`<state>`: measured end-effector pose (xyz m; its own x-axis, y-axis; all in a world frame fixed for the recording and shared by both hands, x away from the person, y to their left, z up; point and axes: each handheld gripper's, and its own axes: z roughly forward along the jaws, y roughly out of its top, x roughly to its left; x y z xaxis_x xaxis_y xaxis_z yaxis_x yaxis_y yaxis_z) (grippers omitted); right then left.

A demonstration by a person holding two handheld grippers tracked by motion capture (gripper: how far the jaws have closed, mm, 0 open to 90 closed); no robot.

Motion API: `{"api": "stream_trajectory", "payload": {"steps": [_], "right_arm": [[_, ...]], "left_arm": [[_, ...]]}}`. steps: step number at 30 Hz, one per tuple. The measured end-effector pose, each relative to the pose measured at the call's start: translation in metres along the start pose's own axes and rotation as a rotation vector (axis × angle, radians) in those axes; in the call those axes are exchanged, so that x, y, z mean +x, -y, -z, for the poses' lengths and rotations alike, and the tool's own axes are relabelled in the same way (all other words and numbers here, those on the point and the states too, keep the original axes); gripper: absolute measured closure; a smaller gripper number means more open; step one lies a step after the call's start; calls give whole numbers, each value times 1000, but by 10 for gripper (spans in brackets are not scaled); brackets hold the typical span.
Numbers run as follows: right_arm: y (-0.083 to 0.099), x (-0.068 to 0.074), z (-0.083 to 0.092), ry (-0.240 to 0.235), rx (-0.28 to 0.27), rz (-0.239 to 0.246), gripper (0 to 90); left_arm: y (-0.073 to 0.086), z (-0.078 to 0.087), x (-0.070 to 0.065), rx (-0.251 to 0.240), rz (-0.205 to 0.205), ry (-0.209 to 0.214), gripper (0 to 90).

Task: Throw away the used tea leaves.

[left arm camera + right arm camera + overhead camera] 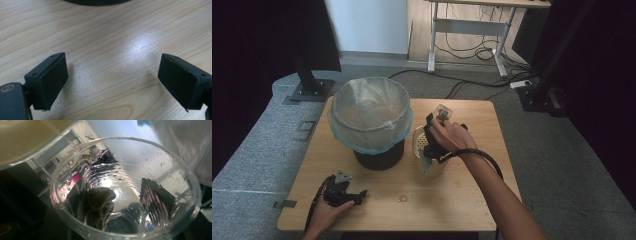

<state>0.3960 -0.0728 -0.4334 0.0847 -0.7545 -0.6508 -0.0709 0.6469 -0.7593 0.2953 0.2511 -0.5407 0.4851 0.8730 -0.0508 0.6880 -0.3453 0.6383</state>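
1 clear cup (125, 187), clamped by right tool (435, 142), holds wet clump (100, 202); left tool (113, 82) gapes empty.

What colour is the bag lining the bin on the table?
Pale translucent blue-green, folded over the black bin's rim; the bag liner shows best in the high view.

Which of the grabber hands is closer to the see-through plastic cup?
The right one. The right gripper is clamped around the clear plastic cup, tilting it beside the lined bin. The left gripper rests open on the table, well away from the cup.
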Motion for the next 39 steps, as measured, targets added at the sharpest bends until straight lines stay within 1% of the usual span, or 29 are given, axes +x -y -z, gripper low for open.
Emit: {"api": "stream_trajectory", "payload": {"steps": [1,2,3,4,5,6,10,11,13,16,18,21,22,24,25,26,27,28,29,30,31,32,33,34,35,36,37,38,39], "right_arm": [[-1,2,-1,-14,10,26,412],[-1,2,-1,-14,10,26,412],[-3,5,1,-12,-3,62,414],[-6,7,3,-15,-14,47,416],[-6,7,2,-23,-23,7,417],[-4,9,1,-19,-10,-30,417],[0,12,1,-19,5,-8,421],[1,11,1,-16,5,-13,426],[3,9,2,-10,8,-52,426],[6,5,1,-3,21,-60,426],[7,3,1,-4,12,-91,426],[9,2,1,1,11,-92,427],[16,-2,-3,18,44,-117,429],[16,-3,-6,9,61,-115,427],[11,-3,-6,-10,45,-65,425],[-1,1,0,-3,4,22,425],[-9,4,6,8,-36,63,427],[-10,5,7,10,-53,53,428],[-7,4,5,9,-43,-6,428],[-1,3,0,1,0,-54,427],[-2,6,-1,-29,24,23,427],[-2,6,-1,-29,24,23,427],[-6,7,4,-9,-17,10,429],[-3,5,2,-7,-5,-48,429],[-3,5,2,-7,-5,-48,429],[1,1,0,-6,16,-79,429],[0,1,1,1,17,-19,429],[-2,1,3,4,10,26,429],[2,-2,4,12,3,-43,430]], "left_arm": [[0,0,0,0,0,-1,89],[0,0,0,0,1,-1,89],[0,0,0,1,1,-1,89],[0,0,0,2,1,1,89],[0,0,0,1,0,0,89],[0,0,0,1,0,0,89],[0,0,0,0,2,-1,89],[0,0,0,1,2,-1,89],[0,0,0,1,1,-2,89],[0,0,0,2,0,-2,89],[0,0,0,2,1,0,89],[0,1,0,2,2,1,89],[0,1,0,1,3,1,89],[0,0,0,1,4,-1,89],[0,0,0,4,1,-1,88],[0,0,0,4,0,-1,85],[0,0,0,5,0,-1,84],[0,0,0,6,-1,-1,84],[0,0,0,7,-2,0,84],[0,0,0,7,0,0,84],[0,0,-1,8,0,-1,84],[0,0,-1,8,0,-1,84],[0,0,0,9,-1,2,84],[0,1,0,10,-1,4,84],[0,1,0,9,-2,3,84],[0,1,0,9,-1,3,84],[0,0,0,9,-1,2,82],[0,0,0,10,-1,1,82],[0,0,0,10,-1,2,83]]}}
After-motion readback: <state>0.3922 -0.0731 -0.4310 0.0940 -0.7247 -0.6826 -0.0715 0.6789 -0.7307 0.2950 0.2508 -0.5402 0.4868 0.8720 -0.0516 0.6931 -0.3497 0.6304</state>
